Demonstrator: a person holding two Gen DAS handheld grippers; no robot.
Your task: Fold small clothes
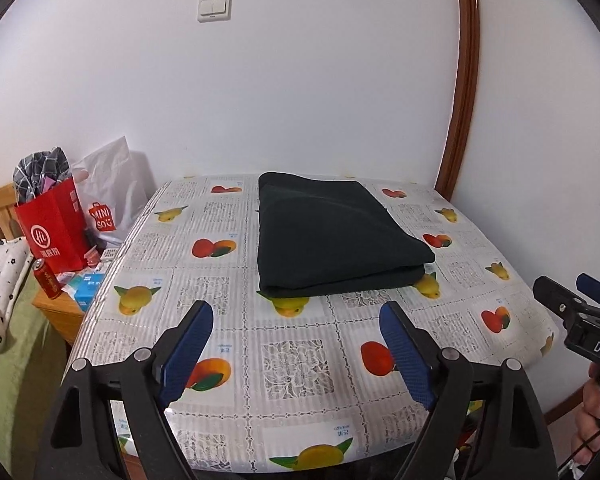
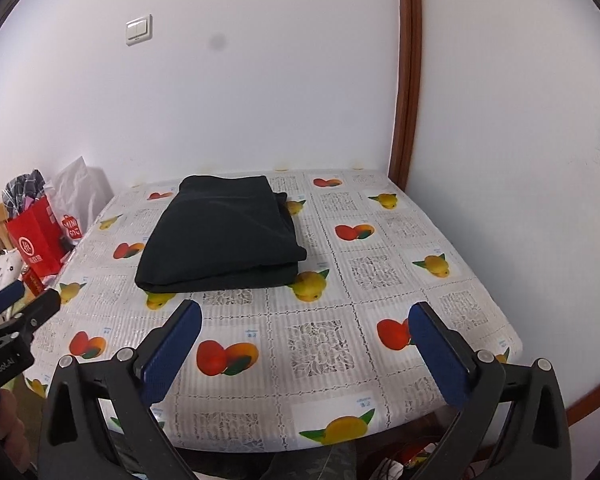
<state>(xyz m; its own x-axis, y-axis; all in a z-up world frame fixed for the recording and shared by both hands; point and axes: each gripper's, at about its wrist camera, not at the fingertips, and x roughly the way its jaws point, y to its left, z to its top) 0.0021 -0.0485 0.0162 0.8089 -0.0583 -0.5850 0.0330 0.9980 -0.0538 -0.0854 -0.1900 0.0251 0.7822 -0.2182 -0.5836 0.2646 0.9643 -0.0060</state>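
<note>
Garment: the dark green folded garment (image 1: 340,236) lies flat on the tabletop (image 1: 300,360) as a neat rectangle of several layers, with its thick folded edge turned toward you.
Place on the tabletop: it sits in the far half, close to the far edge by the wall, and about midway between the left and right edges.
Progress: in my judgement the folding of this piece is done; the layers are stacked evenly and no sleeve or loose corner sticks out.
What is left: I see no other small clothes on the tabletop, so I cannot tell if another piece waits; perhaps you only need to bring the next one.
Left gripper (image 1: 296,352): your jaws stand wide apart and hold nothing; only the fruit-print cover shows between the blue pads.
Right gripper (image 2: 306,348): also wide open and empty.
Garment and fingers: the garment lies beyond both pairs of fingertips, apart from them, with a strip of bare cover between; neither touches it.
Both tools: they hover over the near part of the tabletop, side by side.
</note>
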